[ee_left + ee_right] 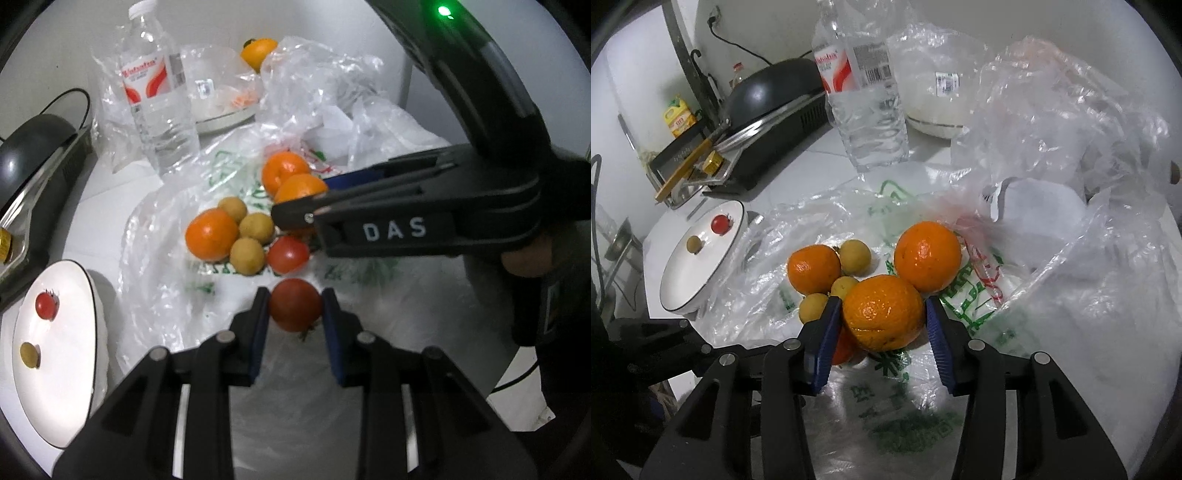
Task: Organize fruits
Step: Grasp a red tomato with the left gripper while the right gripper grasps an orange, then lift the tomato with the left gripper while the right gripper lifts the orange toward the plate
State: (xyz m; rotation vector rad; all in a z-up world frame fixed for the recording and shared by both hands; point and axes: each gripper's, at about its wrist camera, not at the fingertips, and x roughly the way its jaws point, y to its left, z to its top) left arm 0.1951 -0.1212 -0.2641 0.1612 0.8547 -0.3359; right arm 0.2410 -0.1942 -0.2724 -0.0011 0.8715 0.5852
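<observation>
In the left wrist view my left gripper [294,299] is shut on a red tomato [294,308] above the plastic bag [166,229]. Beyond it lie a second tomato [288,254], several longans [247,255] and oranges [211,234]. My right gripper [299,206] reaches in from the right. In the right wrist view my right gripper [882,314] has its pads on both sides of an orange [884,314]; two more oranges [927,254] lie nearby. A white plate [70,369] at left holds a small tomato [47,305] and a longan [29,354]; it also shows in the right wrist view [687,280].
A water bottle [159,99] stands behind the fruit, with a bowl wrapped in plastic [221,96] and another orange [258,51] beyond. Crumpled clear bags [1052,122] fill the right. A black pan on a stove [768,99] sits at the left.
</observation>
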